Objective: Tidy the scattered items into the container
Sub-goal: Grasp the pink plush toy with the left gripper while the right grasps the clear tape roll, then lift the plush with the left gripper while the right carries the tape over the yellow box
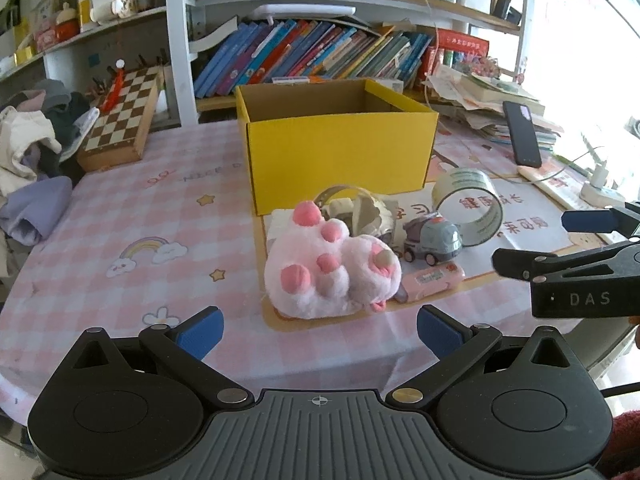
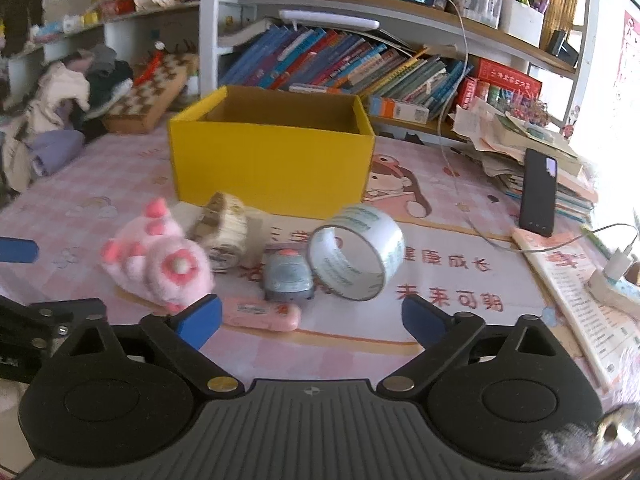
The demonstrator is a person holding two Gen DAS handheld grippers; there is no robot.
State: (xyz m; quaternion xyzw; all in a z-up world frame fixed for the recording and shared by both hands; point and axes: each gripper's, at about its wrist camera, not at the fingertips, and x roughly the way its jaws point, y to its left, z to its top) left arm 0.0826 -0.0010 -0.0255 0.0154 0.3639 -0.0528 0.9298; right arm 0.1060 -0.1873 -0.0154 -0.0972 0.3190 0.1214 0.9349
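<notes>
Since everything is lying loose at frame centre before the empty yellow box [image 1: 340, 152], I am holding both tongs [image 1: 320, 330] [image 2: 312, 320] spread, gripping nothing.

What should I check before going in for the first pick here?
1. Yellow box open on top, no lid: ok.
2. Left gripper open, nothing between its fingers: ok.
3. Right gripper open, nothing held: ok.
4. Pink plush paw straight ahead of the left gripper, unobstructed: ok.
5. Clear tape roll stands on its edge beside the toy car, may roll when touched: not ok.
6. Pink packet lies flat near the right gripper; whether the plush overlaps it: cannot tell.
</notes>
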